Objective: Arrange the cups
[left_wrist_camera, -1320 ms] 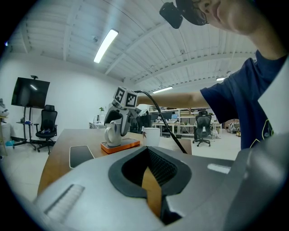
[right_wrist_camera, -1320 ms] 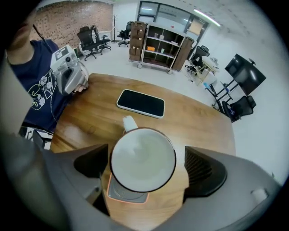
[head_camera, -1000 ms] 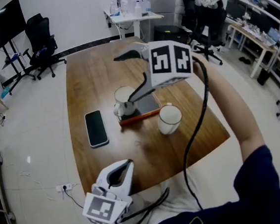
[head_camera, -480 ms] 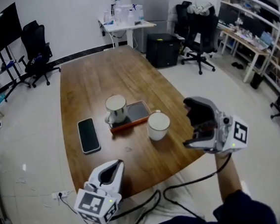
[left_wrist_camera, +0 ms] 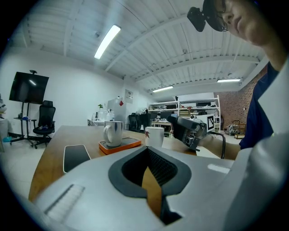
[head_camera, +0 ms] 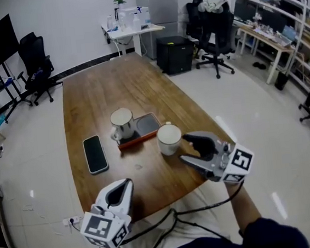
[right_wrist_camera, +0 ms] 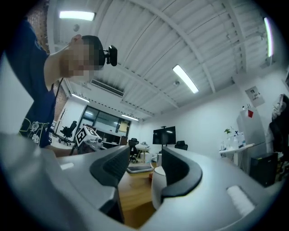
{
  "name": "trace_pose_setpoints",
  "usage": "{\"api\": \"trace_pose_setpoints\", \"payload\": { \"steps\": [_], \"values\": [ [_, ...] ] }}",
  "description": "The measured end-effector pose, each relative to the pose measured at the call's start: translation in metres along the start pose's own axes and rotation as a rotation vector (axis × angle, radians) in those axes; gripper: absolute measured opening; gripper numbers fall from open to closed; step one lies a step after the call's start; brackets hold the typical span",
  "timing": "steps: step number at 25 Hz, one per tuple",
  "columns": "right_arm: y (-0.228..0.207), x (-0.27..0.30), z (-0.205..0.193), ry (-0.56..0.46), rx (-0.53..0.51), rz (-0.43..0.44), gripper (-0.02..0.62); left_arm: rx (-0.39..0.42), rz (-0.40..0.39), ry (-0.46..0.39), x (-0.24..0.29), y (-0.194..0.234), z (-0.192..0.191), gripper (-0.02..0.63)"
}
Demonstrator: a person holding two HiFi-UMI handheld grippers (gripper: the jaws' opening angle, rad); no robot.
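Right gripper [head_camera: 184, 148]: held low over the near right edge of the brown, glossy, wood-grained table [head_camera: 102, 93] and pointing about level. Its jaws stand apart, having just been closing, and nothing is gripped between the ribbed dark pads. The plain white cylindrical cup [head_camera: 169, 138] stands on bare wood just ahead of its tips, untouched.

Left gripper [head_camera: 127, 183]: at the near table edge, aimed across the table. Its tips meet and it holds nothing.

The second white mug with a handle [head_camera: 121, 121] sits on the left end of the flat orange-edged tray with a dark surface [head_camera: 149, 124]. The black slab phone [head_camera: 95, 153] lies flat to the left of the tray, apart from it.
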State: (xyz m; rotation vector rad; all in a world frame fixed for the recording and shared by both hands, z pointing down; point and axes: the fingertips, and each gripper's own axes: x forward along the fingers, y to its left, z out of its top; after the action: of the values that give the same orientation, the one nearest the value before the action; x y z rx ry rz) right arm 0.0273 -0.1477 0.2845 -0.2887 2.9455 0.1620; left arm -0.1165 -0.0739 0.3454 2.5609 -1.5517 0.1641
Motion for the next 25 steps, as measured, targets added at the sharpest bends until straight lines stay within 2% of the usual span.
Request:
{"api": "trace_pose_setpoints", "payload": {
  "steps": [6,8,9,13,16,25],
  "values": [
    [0.005,-0.006,-0.005,0.027,-0.028,-0.016,0.138,-0.007,0.0,0.003,0.0,-0.002,0.004,0.003],
    [0.0,-0.007,-0.005,0.035,-0.047,-0.072,0.065,-0.009,0.012,0.002,0.0,0.0,0.004,0.003],
    [-0.003,-0.008,-0.004,0.031,-0.049,-0.104,0.003,-0.011,0.018,0.001,0.001,0.002,0.004,0.003],
    [-0.002,-0.007,-0.016,0.09,-0.057,-0.156,0.003,-0.012,0.027,0.002,0.007,0.005,0.005,0.003],
    [0.014,-0.003,-0.025,0.139,-0.073,-0.125,0.003,-0.011,0.028,0.001,0.009,0.005,0.006,0.003],
    [0.024,0.012,-0.053,0.328,0.121,-0.018,0.002,-0.016,0.044,0.003,0.01,0.007,0.007,0.003]
  ]
}}
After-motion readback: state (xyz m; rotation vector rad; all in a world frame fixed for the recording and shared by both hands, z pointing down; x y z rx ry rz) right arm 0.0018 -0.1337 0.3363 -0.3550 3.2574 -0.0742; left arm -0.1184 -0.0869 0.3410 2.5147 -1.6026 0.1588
